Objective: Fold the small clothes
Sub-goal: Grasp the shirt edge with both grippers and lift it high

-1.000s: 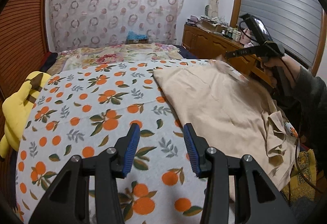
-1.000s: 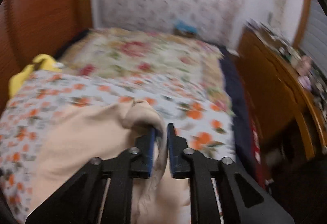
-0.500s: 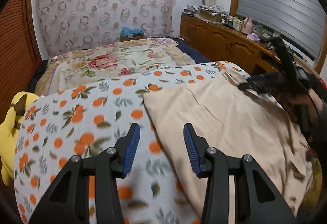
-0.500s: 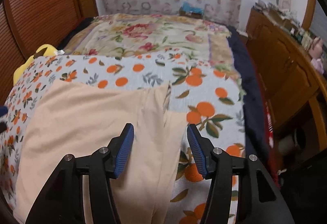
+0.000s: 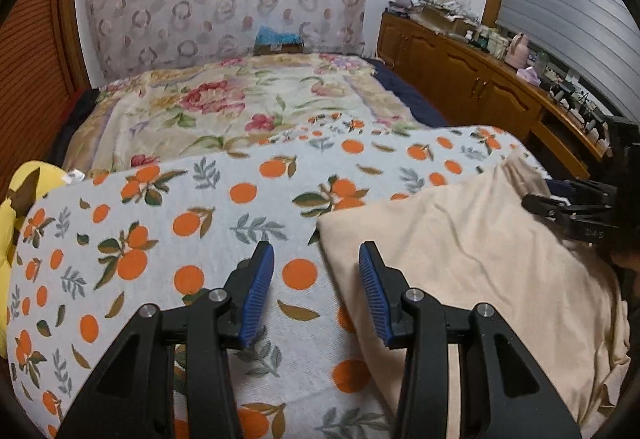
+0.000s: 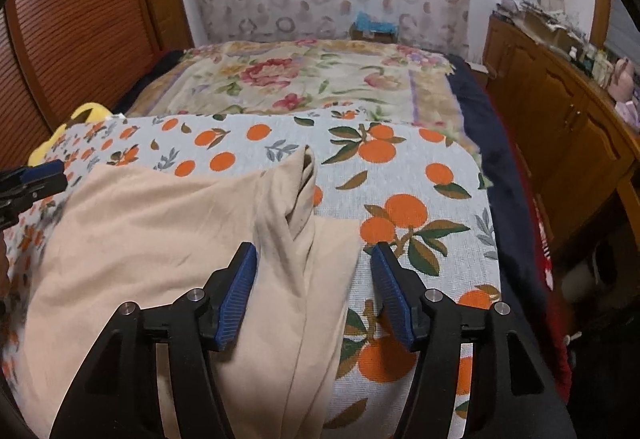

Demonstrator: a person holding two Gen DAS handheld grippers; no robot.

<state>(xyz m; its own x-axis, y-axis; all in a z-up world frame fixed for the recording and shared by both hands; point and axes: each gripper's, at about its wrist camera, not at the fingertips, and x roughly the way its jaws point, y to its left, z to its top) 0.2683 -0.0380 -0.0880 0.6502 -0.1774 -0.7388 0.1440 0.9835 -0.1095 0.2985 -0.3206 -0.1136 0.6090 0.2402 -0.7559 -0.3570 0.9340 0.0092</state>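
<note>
A beige garment (image 5: 460, 259) lies spread on the orange-print blanket (image 5: 200, 223). My left gripper (image 5: 316, 291) stands open just above the blanket at the garment's left corner, with nothing between its fingers. In the right wrist view the garment (image 6: 160, 231) has a bunched, folded strip along its right side. My right gripper (image 6: 312, 291) straddles that strip; its jaws are opening and the pads do not press on the cloth. Each gripper shows at the edge of the other's view: the right gripper (image 5: 538, 195) and the left gripper (image 6: 56, 179).
A yellow plush toy (image 5: 16, 223) sits at the blanket's left edge. Behind the blanket lies a floral quilt (image 5: 240, 107). A wooden cabinet (image 6: 560, 127) with clutter on top runs along the right, past the bed's dark blue edge (image 6: 492, 159). A wooden slatted door (image 6: 80, 19) stands at the left.
My right gripper has let go of the pinched fold and opened wide; the cloth now lies on the blanket. My left gripper has moved right, up to the garment's left corner.
</note>
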